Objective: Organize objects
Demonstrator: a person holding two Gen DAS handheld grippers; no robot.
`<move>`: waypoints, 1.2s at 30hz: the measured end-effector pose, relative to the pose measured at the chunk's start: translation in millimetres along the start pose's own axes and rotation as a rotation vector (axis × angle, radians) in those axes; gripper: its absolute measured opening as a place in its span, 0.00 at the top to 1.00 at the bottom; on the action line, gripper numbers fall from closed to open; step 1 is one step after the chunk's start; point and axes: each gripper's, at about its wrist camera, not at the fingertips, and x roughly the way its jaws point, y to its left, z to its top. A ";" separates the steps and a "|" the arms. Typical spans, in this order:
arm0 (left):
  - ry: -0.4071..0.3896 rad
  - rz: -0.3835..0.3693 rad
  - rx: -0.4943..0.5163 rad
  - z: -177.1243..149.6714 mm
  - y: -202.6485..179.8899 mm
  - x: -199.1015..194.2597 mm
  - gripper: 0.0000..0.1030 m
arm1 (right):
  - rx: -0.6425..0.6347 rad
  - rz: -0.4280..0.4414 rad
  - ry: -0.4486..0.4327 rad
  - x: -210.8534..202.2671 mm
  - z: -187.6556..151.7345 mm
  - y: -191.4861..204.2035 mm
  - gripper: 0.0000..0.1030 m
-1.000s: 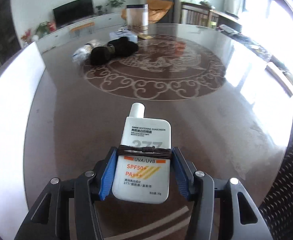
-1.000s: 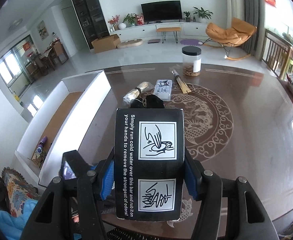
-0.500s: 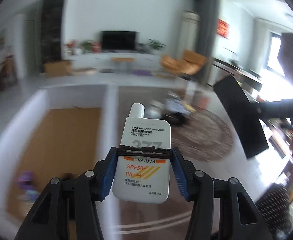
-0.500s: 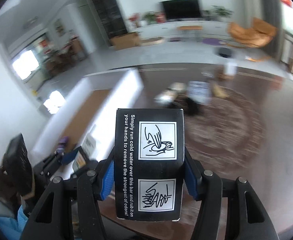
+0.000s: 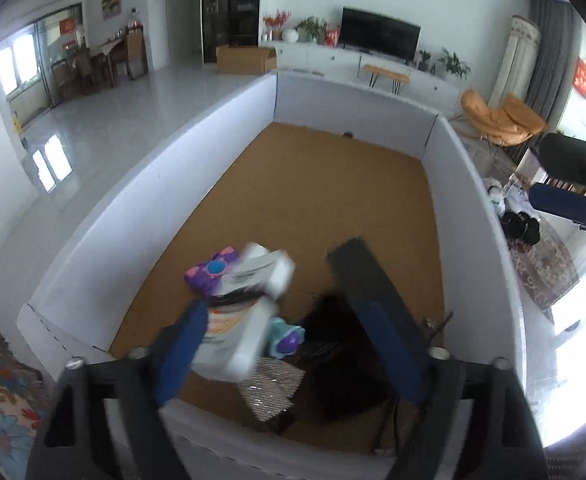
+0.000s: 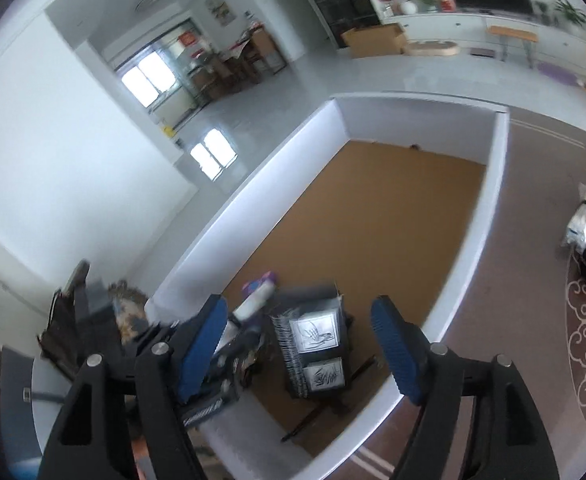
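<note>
Both the left tongs [image 5: 289,344] and right tongs [image 6: 301,344] gape wide above the white bin [image 5: 221,108], so the sunscreen tube [image 5: 237,320] and the black box [image 6: 319,344] at 6 o'clock drop among the stored items.

One white-walled box [image 5: 473,184] with a brown floor is seen; inside it are counted one white sunscreen bottle [image 5: 245,312], one black carton [image 6: 319,346] at 6 o'clock, and two purple toys [image 5: 209,274], one beside the other

The box [image 5: 221,128] has white walls and a tan floor; the carton [image 6: 319,350] is black with white picture panels; the sunscreen bottle [image 5: 237,336] is white with orange print.
</note>
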 end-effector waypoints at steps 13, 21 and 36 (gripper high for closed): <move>-0.090 -0.437 0.310 -19.7 -191.8 -63.8 0.03 | 0.152 -0.623 -0.122 -102.0 -139.5 -215.8 0.08; 0.094 -0.447 0.400 -66.3 -300.9 15.1 0.00 | 0.294 -0.789 -0.093 -139.3 -199.3 -293.8 0.08; 0.127 -0.229 0.424 -46.1 -334.6 108.8 0.00 | 0.308 -0.802 -0.096 -130.7 -191.5 -298.4 0.00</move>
